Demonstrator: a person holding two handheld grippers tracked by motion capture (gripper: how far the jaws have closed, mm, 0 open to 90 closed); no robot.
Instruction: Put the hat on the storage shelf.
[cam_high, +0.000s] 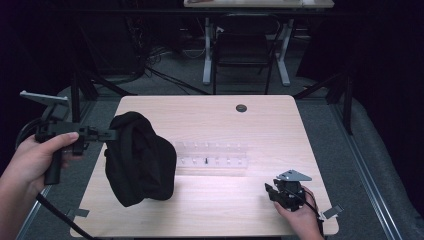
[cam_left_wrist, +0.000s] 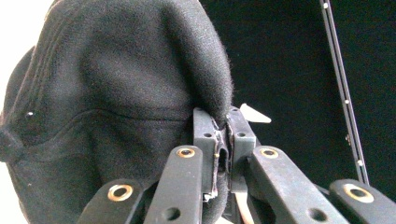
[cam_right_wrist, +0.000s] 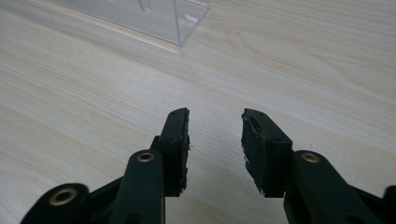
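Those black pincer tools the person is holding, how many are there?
2. The left gripper is up at the table's left edge, pinching a black cap. The right gripper sits low near the front right, open over bare wood.

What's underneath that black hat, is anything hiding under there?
The black hat hangs from the left gripper, pinched at its edge, its lower part reaching the wooden table. Beside it stands a clear plastic rack. Whatever lies beneath the hat is covered.

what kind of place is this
Probably a lab or studio set up for recording: a wooden table ringed by black curtains, cables on the floor, and a folding chair at a second desk behind.
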